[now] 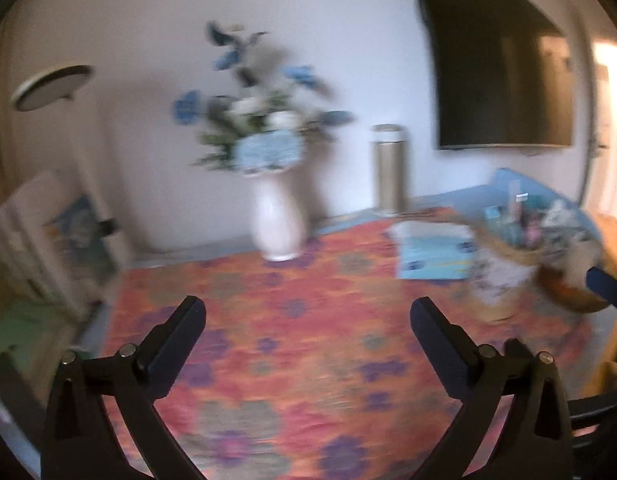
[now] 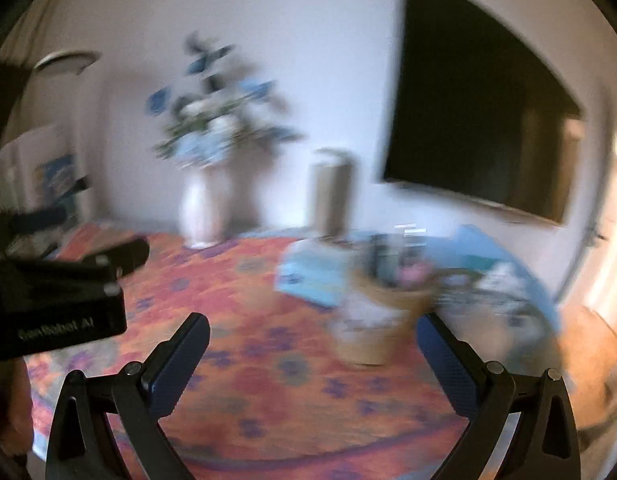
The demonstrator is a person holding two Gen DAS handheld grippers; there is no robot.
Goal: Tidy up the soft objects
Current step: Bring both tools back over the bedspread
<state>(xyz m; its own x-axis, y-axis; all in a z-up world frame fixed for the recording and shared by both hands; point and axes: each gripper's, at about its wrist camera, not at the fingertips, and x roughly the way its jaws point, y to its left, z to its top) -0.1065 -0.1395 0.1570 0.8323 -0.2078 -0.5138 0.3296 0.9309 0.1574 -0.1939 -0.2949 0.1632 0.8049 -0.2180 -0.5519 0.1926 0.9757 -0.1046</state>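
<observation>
Left gripper [image 1: 308, 312] and right gripper [image 2: 313, 330] are both hovering wide open (nothing held) over the floral tablecloth [image 1: 292, 344], a wicker basket [image 2: 382, 316] sitting at one o'clock.

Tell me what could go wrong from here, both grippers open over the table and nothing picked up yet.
1. The white vase of flowers looks tall and narrow; a sweep by the left gripper could tip it.
2. The woven basket sits close ahead of the right gripper; a bump may spill it.
3. Both views are blurred, so aim is uncertain.
</observation>
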